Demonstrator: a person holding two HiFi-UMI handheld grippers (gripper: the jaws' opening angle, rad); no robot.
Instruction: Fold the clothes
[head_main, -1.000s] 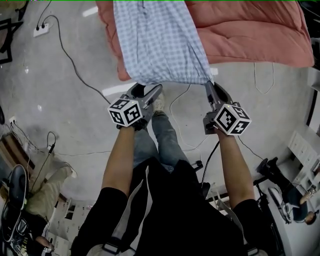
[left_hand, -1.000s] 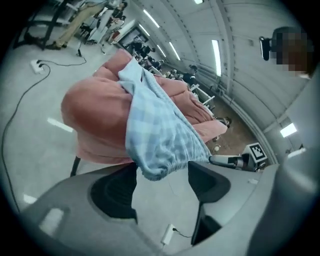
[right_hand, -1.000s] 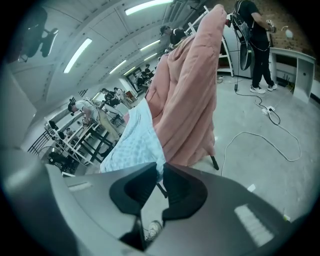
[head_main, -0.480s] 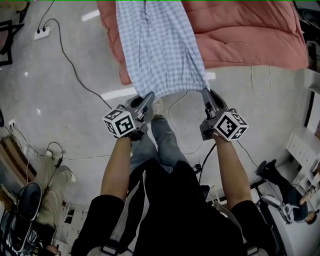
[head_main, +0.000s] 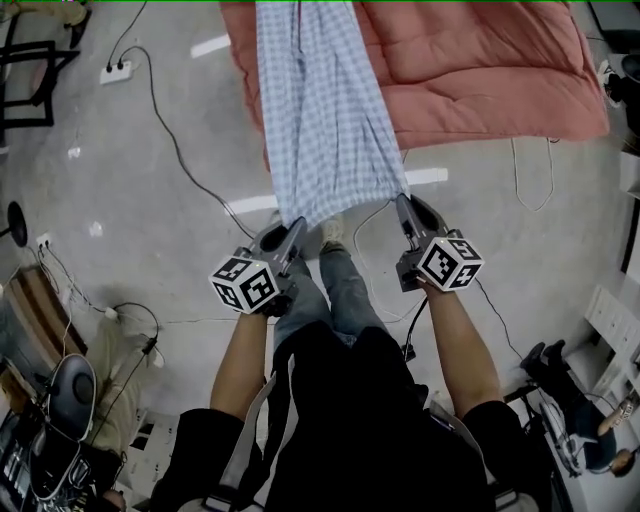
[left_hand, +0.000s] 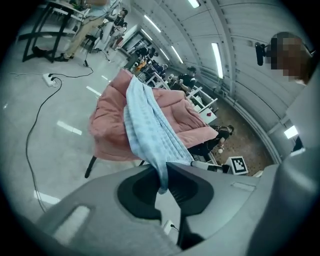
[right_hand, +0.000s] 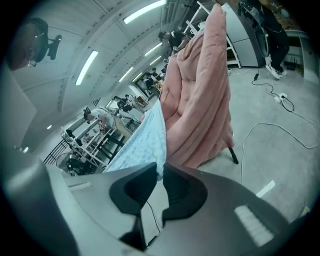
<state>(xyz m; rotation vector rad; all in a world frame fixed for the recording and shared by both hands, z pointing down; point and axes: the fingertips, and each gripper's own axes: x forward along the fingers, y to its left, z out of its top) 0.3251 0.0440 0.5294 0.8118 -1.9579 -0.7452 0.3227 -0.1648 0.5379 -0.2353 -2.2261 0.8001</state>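
Stretched off the near edge of the salmon-pink padded quilt, the light blue checked cloth garment is pinched at its near corners by the left gripper, whose jaws have just closed on it, and by the firmly closed right gripper, so I judge that the folding has barely begun.

Head view: steeply down from above the person, pink quilt at top. Left and right gripper views: close behind their jaws, facing the quilt (all three share it and the checked cloth)
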